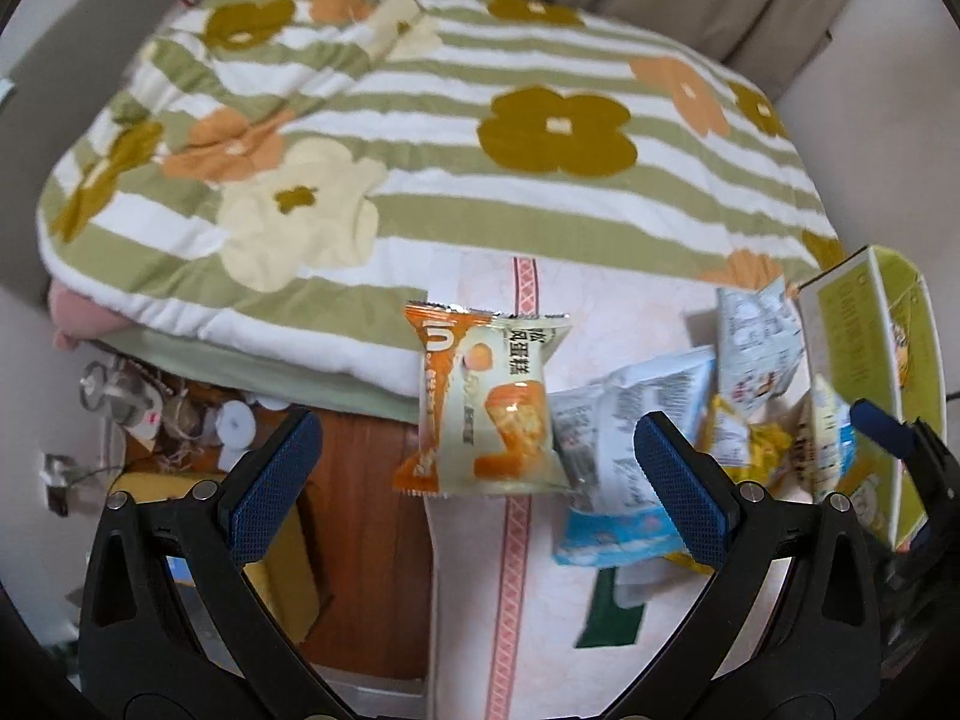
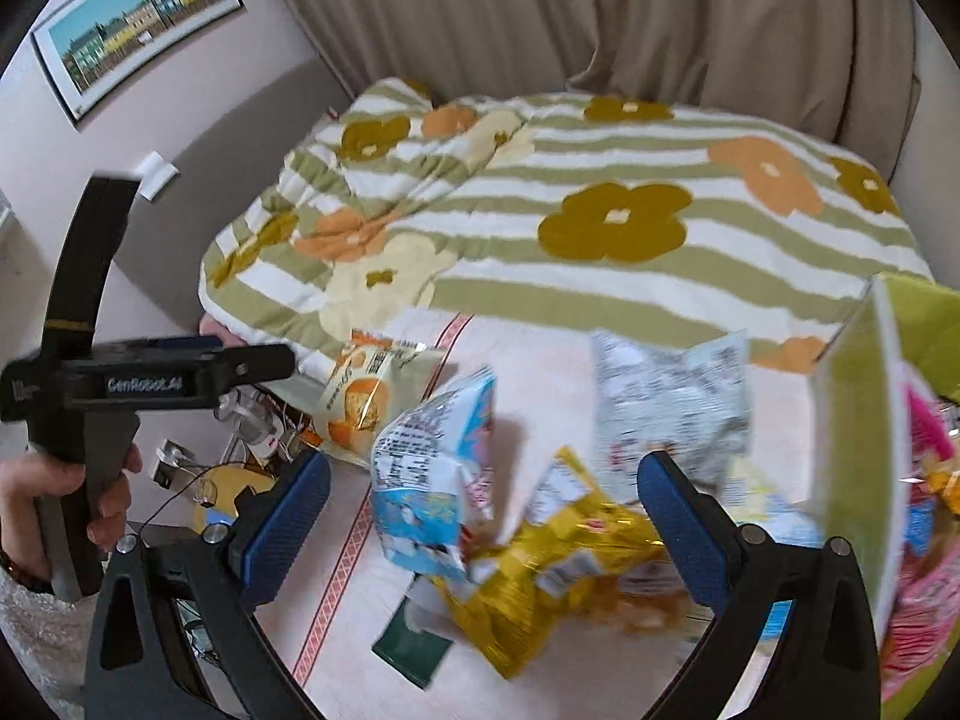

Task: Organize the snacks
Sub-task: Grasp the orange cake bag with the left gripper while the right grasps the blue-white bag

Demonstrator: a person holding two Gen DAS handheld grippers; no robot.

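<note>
We see the orange cake packet [image 1: 489, 402] lying on the bed left of the snack pile [image 2: 540, 510], beside the green box [image 2: 858, 438]. It looks light, crinkly and slippery; we would pinch its crimped edge. Left claw [image 1: 480, 468] and right claw [image 2: 486, 522] are both spread, empty.

Both the left tongs [image 1: 477, 468] and the right tongs [image 2: 483, 516] gape wide, gripping nothing.

Pink bed sheet [image 1: 606, 300] under floral quilt [image 1: 456, 138], scattered snack packets [image 2: 438, 480].
</note>
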